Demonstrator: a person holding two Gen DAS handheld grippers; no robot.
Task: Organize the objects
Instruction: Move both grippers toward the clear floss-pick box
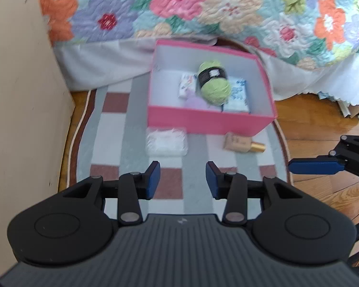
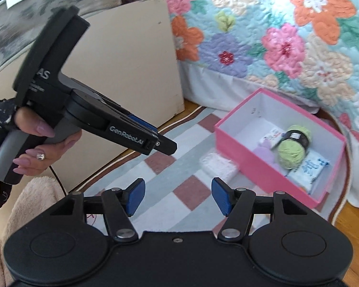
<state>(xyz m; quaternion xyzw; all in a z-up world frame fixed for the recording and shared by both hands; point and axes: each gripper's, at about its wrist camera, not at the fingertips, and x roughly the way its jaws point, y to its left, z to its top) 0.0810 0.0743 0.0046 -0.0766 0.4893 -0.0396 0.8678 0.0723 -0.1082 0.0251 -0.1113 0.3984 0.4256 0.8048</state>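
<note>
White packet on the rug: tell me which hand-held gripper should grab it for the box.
Left. The left hand-held gripper is open and lined up just short of the white packet; the right hand-held gripper sits farther off, angled toward the pink box.

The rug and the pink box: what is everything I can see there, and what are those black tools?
Box: one, pink outside, white inside, open, on the rug.
Yarn ball: one, light green with black label, in the box.
Packets: two, white with blue print, in the box, one on each side of the yarn.
Lilac item: one, blurred, in the box.
White pack: one, on the rug just in front of the box.
Bottle: one, beige with gold cap, lying on the rug.
Rug: one, checked grey, white and brown.
Quilt: one, floral, behind.
Left gripper: open, empty.
Right gripper: open, empty.
Hand: holds the left gripper's handle.
</note>
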